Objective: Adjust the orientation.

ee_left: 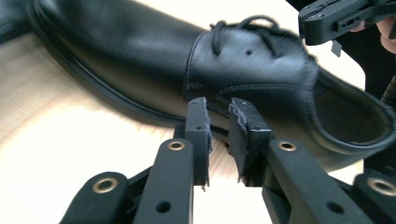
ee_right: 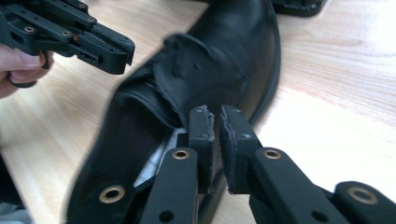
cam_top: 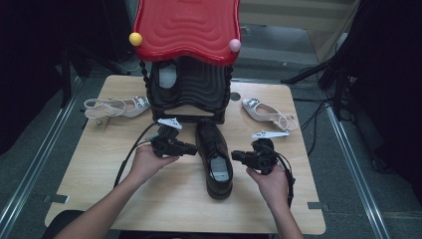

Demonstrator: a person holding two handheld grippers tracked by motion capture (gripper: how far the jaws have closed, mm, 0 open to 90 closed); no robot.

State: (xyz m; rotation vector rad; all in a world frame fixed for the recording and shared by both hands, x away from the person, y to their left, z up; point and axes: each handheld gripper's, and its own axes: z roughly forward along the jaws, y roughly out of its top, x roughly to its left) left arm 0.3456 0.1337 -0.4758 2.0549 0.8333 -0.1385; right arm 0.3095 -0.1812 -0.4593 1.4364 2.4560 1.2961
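At the middle of the tabletop (cam_top: 99,174), a black leather shoe (cam_top: 214,154) lay in front of the black-and-red shoe rack (cam_top: 189,84), its toe towards the rack. The left tongs (cam_top: 191,148) and right tongs (cam_top: 236,156) flanked it. Each pair stood slightly spread with nothing between them, just off the shoe's sides.
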